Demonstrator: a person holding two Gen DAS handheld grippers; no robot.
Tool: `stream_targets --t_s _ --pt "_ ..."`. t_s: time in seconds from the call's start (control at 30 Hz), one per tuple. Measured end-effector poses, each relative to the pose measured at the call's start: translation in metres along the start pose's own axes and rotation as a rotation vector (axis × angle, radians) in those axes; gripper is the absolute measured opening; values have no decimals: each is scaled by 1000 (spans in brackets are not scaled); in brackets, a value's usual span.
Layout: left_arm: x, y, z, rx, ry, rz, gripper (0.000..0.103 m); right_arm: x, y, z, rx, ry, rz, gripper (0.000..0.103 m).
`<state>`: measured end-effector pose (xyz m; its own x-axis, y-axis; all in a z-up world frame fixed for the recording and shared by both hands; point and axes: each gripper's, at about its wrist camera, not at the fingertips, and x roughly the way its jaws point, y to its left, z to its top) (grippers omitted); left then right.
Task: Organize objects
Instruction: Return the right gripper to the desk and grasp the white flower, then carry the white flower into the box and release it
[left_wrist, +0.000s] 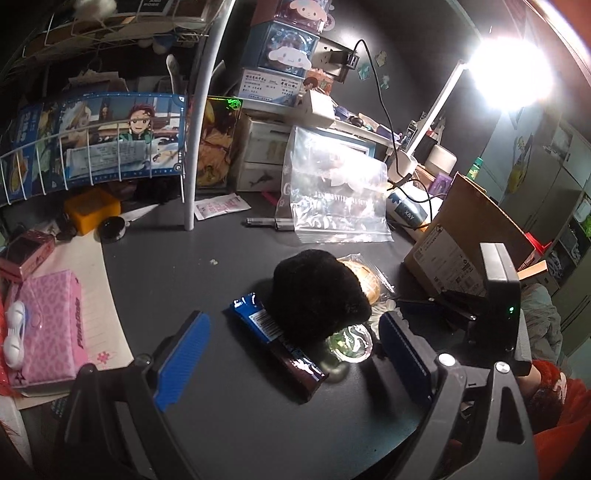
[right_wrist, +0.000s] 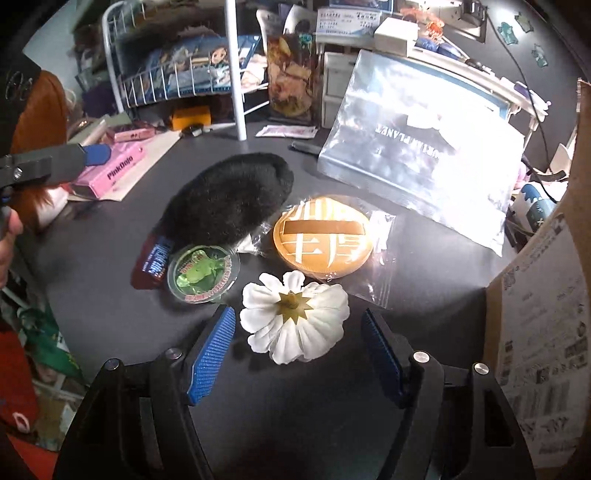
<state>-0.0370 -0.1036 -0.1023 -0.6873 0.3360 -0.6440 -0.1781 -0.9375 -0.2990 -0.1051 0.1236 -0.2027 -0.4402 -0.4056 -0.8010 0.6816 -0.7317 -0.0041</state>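
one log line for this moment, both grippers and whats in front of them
left gripper: open, over snack bar | right gripper: open, around white flower, no contact seen | black fuzzy item overlaps snack bar | desk

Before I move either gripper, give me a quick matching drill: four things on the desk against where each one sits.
Things:
1. white flower
2. black fuzzy pouch
3. green round badge
4. pink box

Places:
A. far left, on paper
B. between the right gripper fingers
C. lying over the snack bar
D. just left of the flower

Pairs: 1-B, 2-C, 3-D, 4-A
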Motion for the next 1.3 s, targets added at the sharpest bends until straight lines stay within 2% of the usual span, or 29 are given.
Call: stream_targets --t_s 0.07,0.1,0.13,0.17,0.27,0.43,0.7,0.77,0.83,0.87,1.1,1.23,1.3 --pt "0 0 1 0 1 -1 91 2 0 0 -1 2 -5 61" --pt "0 0 1 1 2 1 91 3 0 1 -2 2 -6 51" --pt "0 -1 1 4 3 3 91 3 0 1 -3 6 -6 47" --pt "0 -2 1 7 4 3 91 4 0 0 -7 3 -12 46" --pt "-1 -8 2 15 7 -10 91 1 1 -3 -12 -3 -6 32" --pt "-2 -28 5 49 20 -58 91 -18 6 -8 -31 -46 20 32" --pt "-11 -87 25 147 28 -223 91 -87 26 7 -109 -182 178 32" --pt "-15 -103 34 164 18 -243 86 -108 29 14 -134 -220 201 32" --pt "-16 -115 44 169 17 -274 70 -124 29 19 -152 -245 210 32" --pt "-17 -120 49 170 16 -285 67 -133 27 22 -159 -258 211 32" --pt "-10 -166 83 227 13 -345 41 -176 -3 32 -177 -321 153 32" --pt "9 -200 106 268 34 -376 34 -192 -37 31 -127 -331 124 32" --pt "19 -216 115 287 45 -389 34 -200 -60 30 -87 -328 109 32"
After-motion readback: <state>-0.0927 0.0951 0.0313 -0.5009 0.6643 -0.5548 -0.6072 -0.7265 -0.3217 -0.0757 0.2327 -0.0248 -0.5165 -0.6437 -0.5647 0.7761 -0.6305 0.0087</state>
